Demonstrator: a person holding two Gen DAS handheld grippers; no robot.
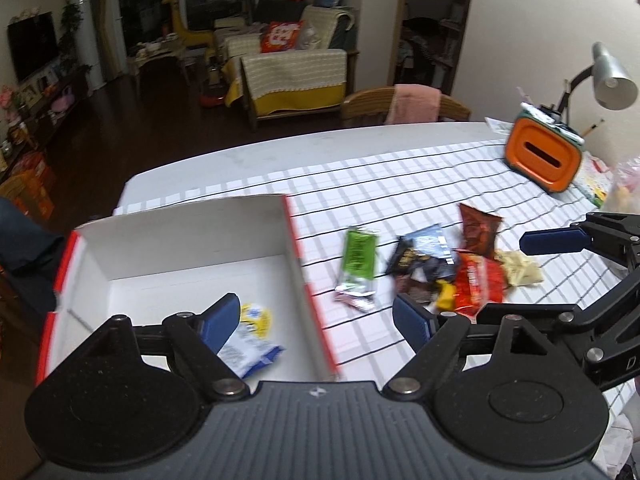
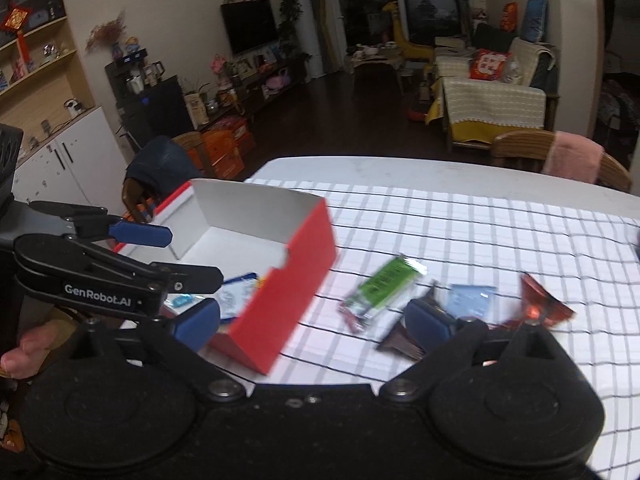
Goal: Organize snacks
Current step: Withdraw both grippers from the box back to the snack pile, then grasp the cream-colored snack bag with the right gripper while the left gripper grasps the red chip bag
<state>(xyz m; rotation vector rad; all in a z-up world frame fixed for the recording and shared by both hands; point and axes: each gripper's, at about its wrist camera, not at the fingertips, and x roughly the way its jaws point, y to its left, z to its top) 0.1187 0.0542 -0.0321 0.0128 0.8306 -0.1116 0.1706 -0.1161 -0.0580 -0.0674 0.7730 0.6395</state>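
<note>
Snacks [image 1: 436,268] mostly lie loose on the table [image 1: 420,168], only a blue-and-white packet [image 1: 250,340] sits in the red box [image 2: 296,280], and both left gripper [image 1: 316,320] and right gripper [image 2: 316,320] have released, empty jaws.

orange case [image 1: 540,158] on checked cloth [image 1: 420,184] | desk lamp [image 1: 612,78] behind | sofa [image 1: 294,76], TV [image 2: 249,31] beyond

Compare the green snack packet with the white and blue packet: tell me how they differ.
Place: the green snack packet lies on the checked tablecloth outside the box; the white and blue packet lies inside the box.
Colour: the green one is bright green with silver ends; the other is white with blue and yellow print.
Shape: the green one looks long and narrow, the other squatter.
Both lie flat, and no gripper holds either.
</note>
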